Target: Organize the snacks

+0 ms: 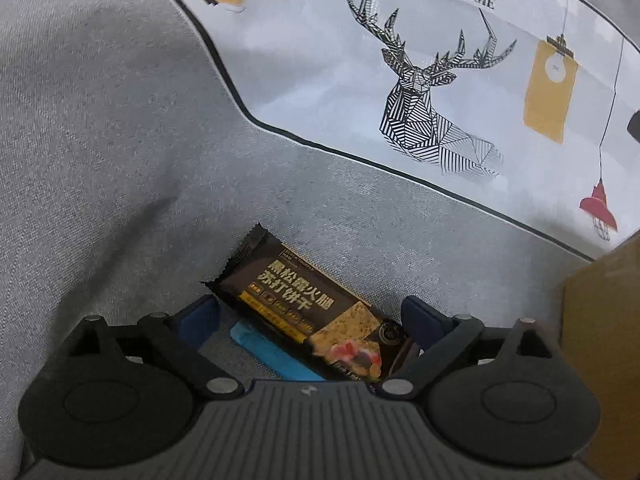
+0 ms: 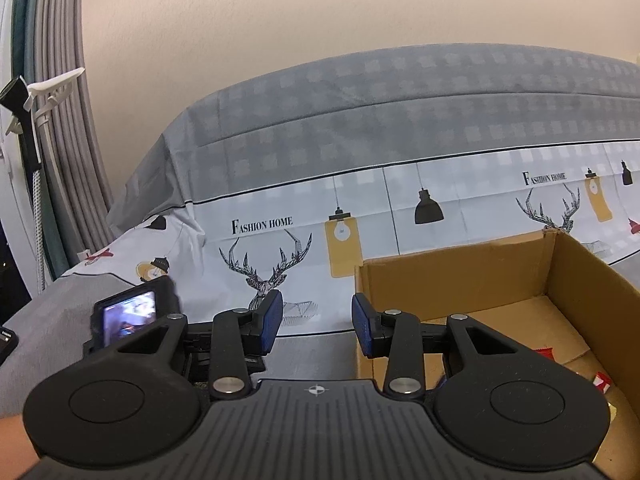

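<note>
In the left wrist view a dark brown cracker packet point(image 1: 304, 308) with gold lettering lies on the grey cloth, over a blue packet point(image 1: 272, 352). My left gripper point(image 1: 310, 312) is open, its blue-padded jaws on either side of the brown packet, low over it. My right gripper point(image 2: 316, 324) is open and empty, held in the air beside an open cardboard box point(image 2: 460, 280). Small red and white wrappers point(image 2: 600, 382) lie on the box floor.
The cloth has a white band printed with deer point(image 1: 432, 92) and lamps. A corner of the cardboard box point(image 1: 604, 320) stands at the right in the left wrist view. The left gripper's camera point(image 2: 128, 316) shows at the left; curtains point(image 2: 60, 120) hang behind.
</note>
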Demonstrator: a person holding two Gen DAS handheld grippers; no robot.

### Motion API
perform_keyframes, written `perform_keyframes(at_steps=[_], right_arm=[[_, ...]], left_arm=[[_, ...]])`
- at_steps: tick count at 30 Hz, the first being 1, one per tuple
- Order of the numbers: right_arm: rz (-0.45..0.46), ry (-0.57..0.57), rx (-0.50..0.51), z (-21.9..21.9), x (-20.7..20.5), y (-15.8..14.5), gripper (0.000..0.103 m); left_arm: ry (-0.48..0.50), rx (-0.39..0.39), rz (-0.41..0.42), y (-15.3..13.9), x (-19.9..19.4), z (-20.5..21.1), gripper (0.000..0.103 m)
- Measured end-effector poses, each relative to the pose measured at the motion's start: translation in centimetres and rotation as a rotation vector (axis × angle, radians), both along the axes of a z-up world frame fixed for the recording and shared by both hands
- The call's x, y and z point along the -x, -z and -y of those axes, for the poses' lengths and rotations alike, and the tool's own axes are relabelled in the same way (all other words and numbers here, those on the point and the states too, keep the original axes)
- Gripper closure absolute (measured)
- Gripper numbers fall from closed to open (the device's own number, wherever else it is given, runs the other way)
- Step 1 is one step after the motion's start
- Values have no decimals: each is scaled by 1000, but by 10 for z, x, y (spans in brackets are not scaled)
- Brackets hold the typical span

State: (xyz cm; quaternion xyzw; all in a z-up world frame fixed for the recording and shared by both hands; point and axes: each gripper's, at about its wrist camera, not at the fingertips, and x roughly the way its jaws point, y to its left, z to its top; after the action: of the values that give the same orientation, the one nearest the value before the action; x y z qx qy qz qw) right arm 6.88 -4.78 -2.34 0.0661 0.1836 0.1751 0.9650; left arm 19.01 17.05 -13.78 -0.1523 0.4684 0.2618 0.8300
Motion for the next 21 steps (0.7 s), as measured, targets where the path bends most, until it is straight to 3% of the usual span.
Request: perform_keyframes(at_steps=[2,4,6,12,15,21], right_arm=[[6,-9,15,-3,1,1,62],[9,-16,27,-5,2,2,62],[6,-20,33,-5,3,3,62],[14,-39,53,-9,5,4,62],[22,-60,63,-11,8,3,62],[10,-122,71,-24,16,5,62]], left_arm=[[27,-17,-27,2,-1,5,6],[58,-25,-22,1,-1,8,14],[98,-50,-17,-2,1,12,31],[120,2,15,-15,22,1,57],[111,45,47,-27,39,-9,64],[135,102,114,-54,79,-27,65]])
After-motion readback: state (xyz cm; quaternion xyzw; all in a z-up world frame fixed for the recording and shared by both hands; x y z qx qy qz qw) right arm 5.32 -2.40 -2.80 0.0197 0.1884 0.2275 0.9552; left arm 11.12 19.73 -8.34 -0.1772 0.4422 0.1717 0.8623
